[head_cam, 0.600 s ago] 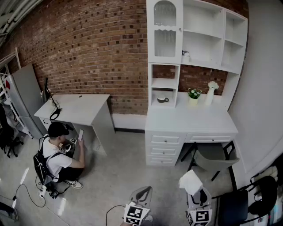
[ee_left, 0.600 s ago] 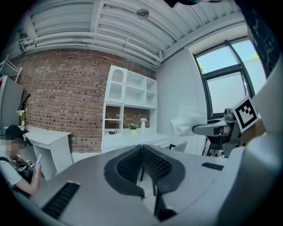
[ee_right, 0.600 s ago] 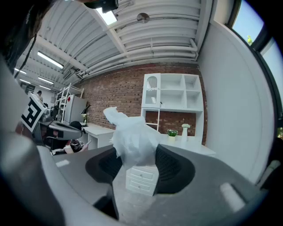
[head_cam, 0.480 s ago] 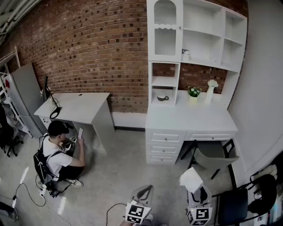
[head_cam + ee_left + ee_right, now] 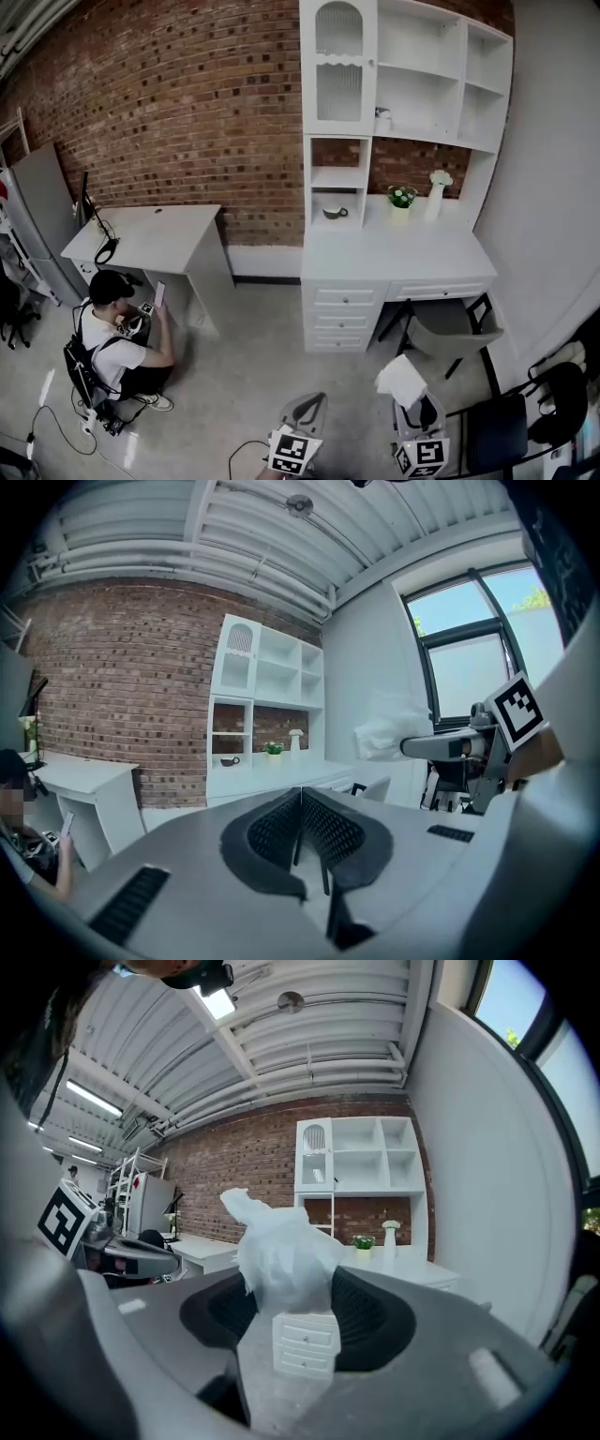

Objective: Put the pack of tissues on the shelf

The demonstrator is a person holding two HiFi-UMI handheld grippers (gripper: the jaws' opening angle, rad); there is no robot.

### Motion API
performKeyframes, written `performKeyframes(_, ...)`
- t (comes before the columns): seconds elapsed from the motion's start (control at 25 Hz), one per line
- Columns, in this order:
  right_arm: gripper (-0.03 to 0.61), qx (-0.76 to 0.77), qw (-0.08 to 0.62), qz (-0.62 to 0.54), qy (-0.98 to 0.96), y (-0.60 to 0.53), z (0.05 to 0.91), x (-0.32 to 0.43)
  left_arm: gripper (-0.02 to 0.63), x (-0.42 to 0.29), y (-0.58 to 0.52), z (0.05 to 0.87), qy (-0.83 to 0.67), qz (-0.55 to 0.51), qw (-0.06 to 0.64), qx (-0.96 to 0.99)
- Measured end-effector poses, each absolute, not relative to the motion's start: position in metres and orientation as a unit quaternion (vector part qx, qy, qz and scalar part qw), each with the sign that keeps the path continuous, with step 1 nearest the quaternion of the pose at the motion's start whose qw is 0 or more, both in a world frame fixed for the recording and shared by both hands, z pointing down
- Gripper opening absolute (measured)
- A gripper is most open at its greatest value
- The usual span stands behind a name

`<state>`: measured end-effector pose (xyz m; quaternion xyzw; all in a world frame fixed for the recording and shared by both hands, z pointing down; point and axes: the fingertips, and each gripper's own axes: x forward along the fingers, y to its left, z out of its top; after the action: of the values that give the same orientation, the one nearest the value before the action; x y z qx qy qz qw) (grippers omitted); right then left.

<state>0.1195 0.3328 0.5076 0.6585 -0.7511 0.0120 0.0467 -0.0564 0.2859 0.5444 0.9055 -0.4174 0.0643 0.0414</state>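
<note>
The pack of tissues (image 5: 401,380) (image 5: 281,1251) sits clamped between the jaws of my right gripper (image 5: 413,409) (image 5: 287,1290). It is a crumpled white bundle sticking up past the fingertips, held in the air at the near right, well short of the shelf unit (image 5: 412,84). My left gripper (image 5: 306,410) (image 5: 300,796) hangs just to its left with its jaws pressed together and nothing between them. Compared with half a second ago, both grippers hold about the same spots in the head view. The shelf unit, the white desk (image 5: 394,253) under it and the person (image 5: 117,337) sitting on the floor at far left have all slid slightly leftward.
</note>
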Motion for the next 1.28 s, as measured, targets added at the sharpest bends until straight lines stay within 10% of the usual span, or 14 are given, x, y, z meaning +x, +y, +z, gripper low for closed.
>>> performKeyframes(1.28,0.227,0.643,0.084,0.003,-0.761,0.221,0.528,0.096,0.011,-0.077,0.165,0.549,-0.427,0.083,0.024,0.900)
